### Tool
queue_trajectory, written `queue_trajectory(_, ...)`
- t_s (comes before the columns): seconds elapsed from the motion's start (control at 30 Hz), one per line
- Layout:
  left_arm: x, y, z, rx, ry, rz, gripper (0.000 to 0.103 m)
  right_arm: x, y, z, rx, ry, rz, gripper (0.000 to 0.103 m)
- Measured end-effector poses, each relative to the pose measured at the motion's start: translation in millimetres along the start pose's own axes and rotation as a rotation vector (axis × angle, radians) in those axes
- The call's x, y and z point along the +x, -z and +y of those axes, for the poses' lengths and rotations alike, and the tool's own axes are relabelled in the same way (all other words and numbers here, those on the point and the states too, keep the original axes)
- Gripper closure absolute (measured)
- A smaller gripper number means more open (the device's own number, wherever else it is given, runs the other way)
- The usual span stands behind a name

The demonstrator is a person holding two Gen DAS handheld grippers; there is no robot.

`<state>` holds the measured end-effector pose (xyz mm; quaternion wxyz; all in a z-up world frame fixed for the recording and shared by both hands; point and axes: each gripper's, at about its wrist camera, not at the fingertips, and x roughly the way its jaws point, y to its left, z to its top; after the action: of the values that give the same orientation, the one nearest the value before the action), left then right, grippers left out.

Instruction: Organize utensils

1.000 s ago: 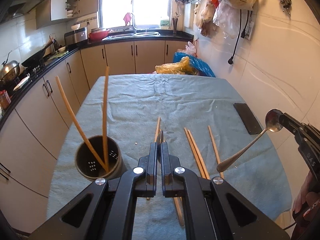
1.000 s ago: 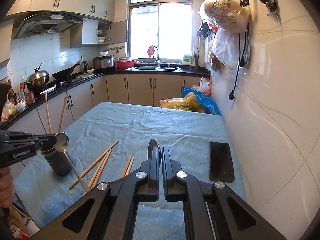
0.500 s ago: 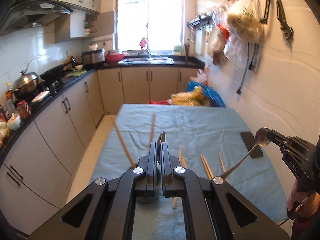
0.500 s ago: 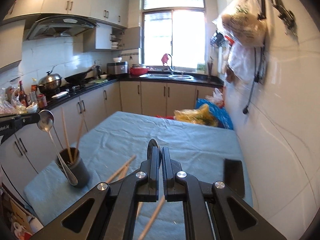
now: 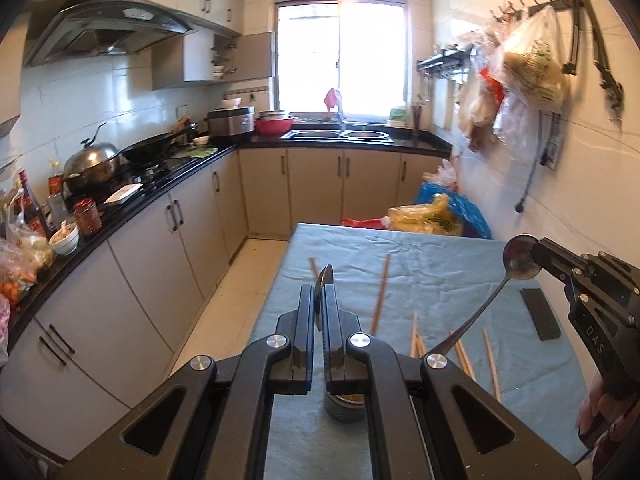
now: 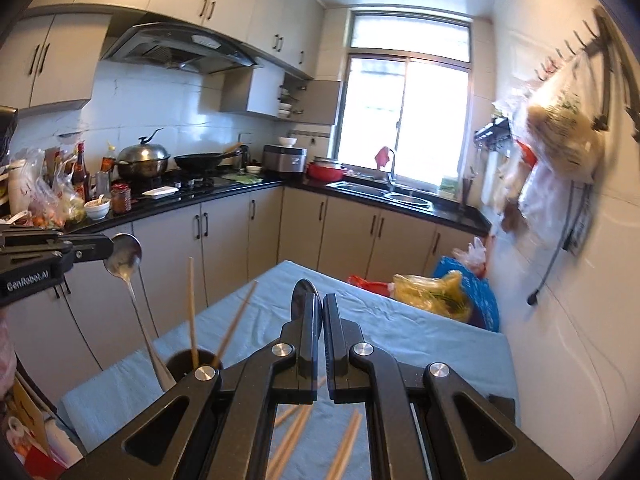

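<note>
Your left gripper (image 5: 319,300) jaws pinch one spoon (image 6: 125,258), your right gripper (image 6: 316,312) jaws another spoon (image 5: 520,259), above the holder (image 6: 188,362) on the desk (image 5: 440,264).

My grippers (image 5: 319,300) were matte black, with silver rivets, ribbed finger pads (image 6: 307,322) and white lettering.

upright chopsticks (image 6: 191,308) crowding holder (image 6: 188,362) mouth
</note>
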<state>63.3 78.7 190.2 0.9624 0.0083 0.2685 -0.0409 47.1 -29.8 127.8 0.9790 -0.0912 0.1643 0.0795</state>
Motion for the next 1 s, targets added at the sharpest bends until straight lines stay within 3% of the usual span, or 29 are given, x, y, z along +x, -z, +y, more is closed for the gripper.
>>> queue_trajectory(0.23, 27, 1, 15, -0.037, -0.020, 0.035, 0.100, 32, -4, 32, -0.064, 0.006, 0.024, 0.100)
queue_trajectory(0.47, 61, 11, 15, -0.025, -0.014, 0.108, 0.099, 60, 11, 51, -0.137, 0.009, 0.082, 0.100)
queue_trajectory(0.67, 72, 17, 12, -0.019, -0.008, 0.121, 0.099, 80, 26, 71, -0.222, 0.019, 0.110, 0.100)
queue_trajectory(1.0, 81, 20, 17, -0.030, 0.000, 0.138, 0.099, 97, 41, 76, -0.193, -0.025, 0.154, 0.100)
